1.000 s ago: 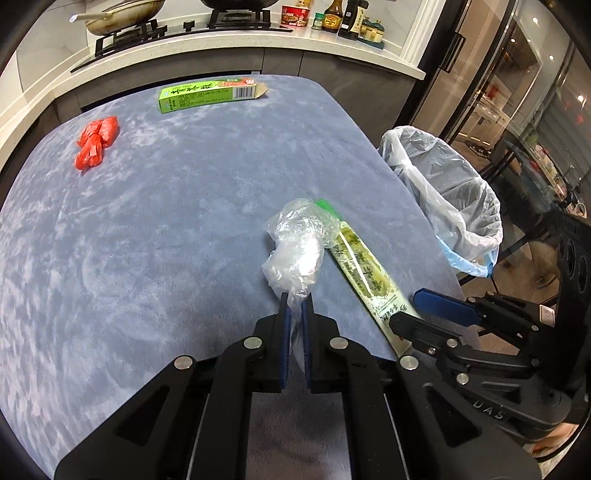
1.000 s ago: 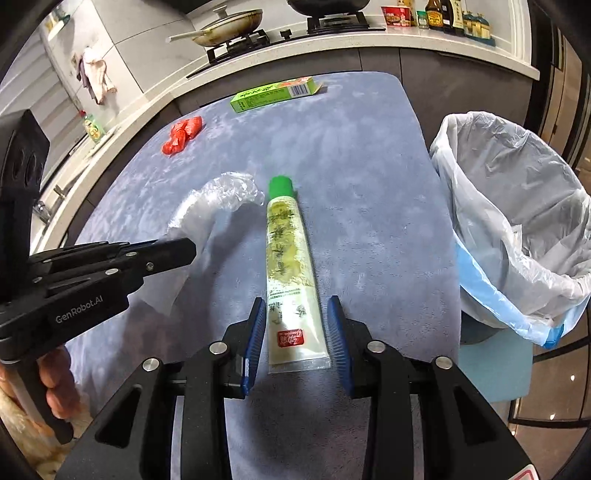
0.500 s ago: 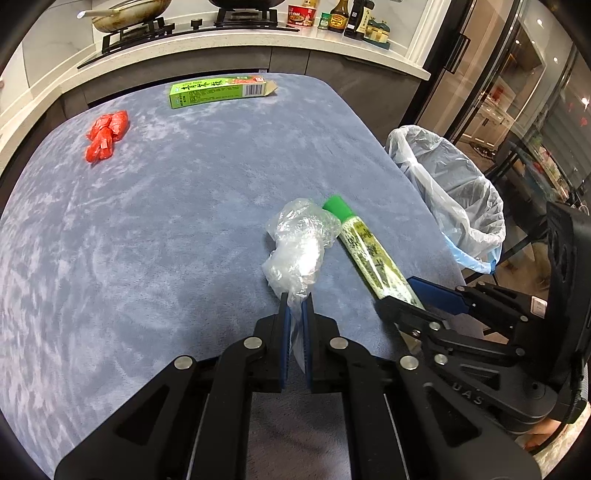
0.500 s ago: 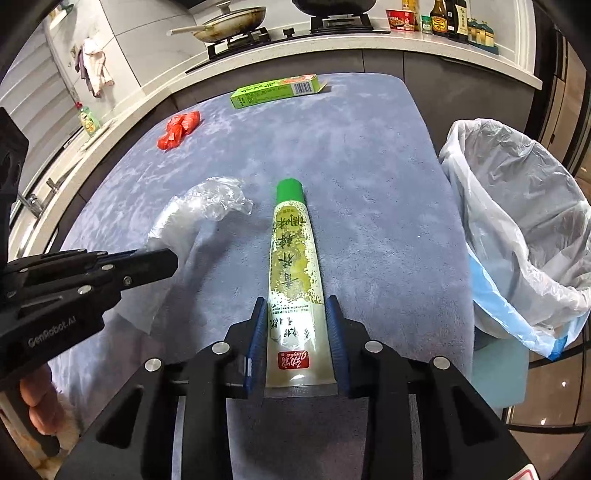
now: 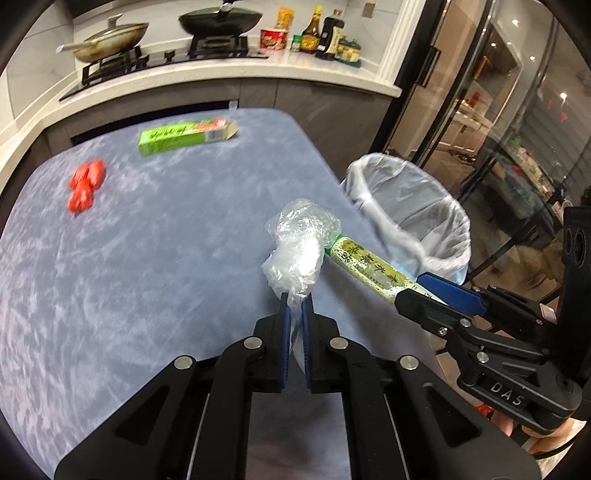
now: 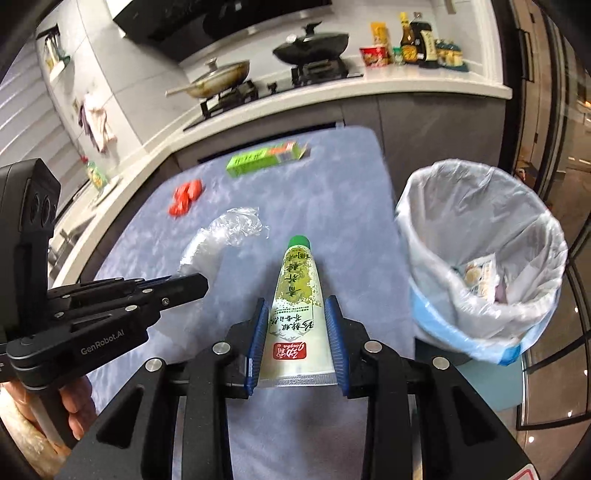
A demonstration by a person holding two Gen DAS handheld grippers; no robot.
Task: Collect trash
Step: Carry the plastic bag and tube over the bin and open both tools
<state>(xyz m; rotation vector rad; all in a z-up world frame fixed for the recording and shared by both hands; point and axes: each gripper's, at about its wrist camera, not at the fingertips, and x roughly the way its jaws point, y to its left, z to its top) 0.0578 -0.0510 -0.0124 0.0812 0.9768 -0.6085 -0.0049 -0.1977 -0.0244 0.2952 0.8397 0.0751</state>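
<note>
Right wrist view: right tool [image 6: 297, 328] clamps tube [image 6: 297, 295] lengthwise, bin [image 6: 480, 258] just to its right; left tool [image 5: 295, 321] pinches plastic wrap [image 5: 299, 251].

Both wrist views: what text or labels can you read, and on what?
"GenRobot.AI": side of the left gripper.
"DAS": side of the right gripper.
Tube between the right jaws: Chinese characters and a red logo, too small to read.
Green box: print blurred.
Bottles and cup on the counter: labels unreadable.
</note>
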